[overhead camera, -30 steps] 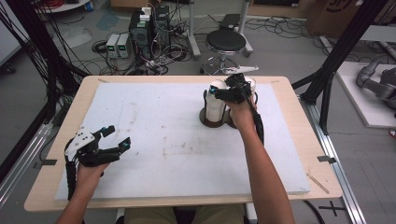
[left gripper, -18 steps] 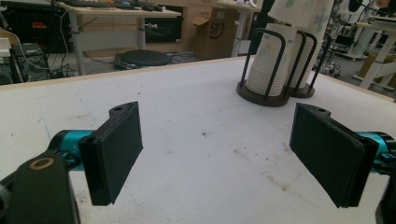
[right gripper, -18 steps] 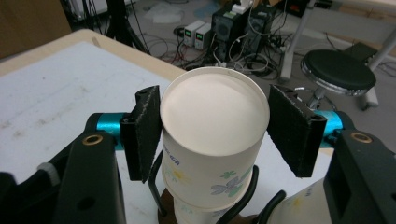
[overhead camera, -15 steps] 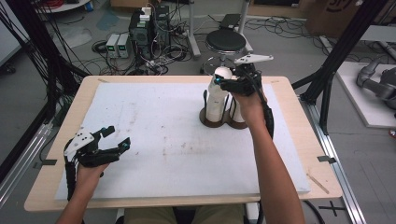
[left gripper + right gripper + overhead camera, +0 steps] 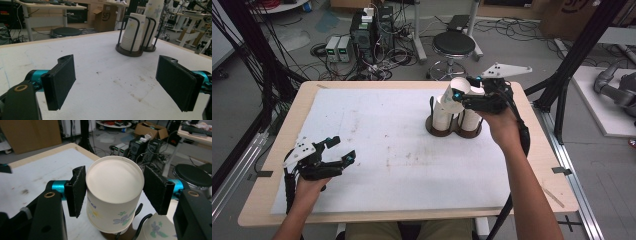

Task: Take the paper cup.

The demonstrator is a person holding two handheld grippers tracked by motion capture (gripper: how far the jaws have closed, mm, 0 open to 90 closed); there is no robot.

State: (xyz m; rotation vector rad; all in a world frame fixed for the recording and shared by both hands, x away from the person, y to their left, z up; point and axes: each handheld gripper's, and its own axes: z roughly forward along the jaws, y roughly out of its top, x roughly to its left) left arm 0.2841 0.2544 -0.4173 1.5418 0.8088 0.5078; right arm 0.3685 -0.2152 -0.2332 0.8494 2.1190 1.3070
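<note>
Near the desk's far right corner, the right gripper (image 5: pixel 115 192) pinches a light, squashy paper cup (image 5: pixel 113 195) by its sides, while the left gripper (image 5: pixel 123 82) gapes empty.

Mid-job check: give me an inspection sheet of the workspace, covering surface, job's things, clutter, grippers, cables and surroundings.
Surface: table with white mat, faintly stained near the middle.
Job's things: paper cup, upside down, clamped near its base; two cup stacks in a dark wire holder at the mat's far right.
Clutter: nothing seen.
Grippers: right gripper shut on the paper cup above the holder; left gripper open, nothing between the jaws, at the near left.
Cables: one trails from each gripper; tangle on the floor beyond the table.
Surroundings: stool, electronics boxes, cardboard boxes, black frame posts.
</note>
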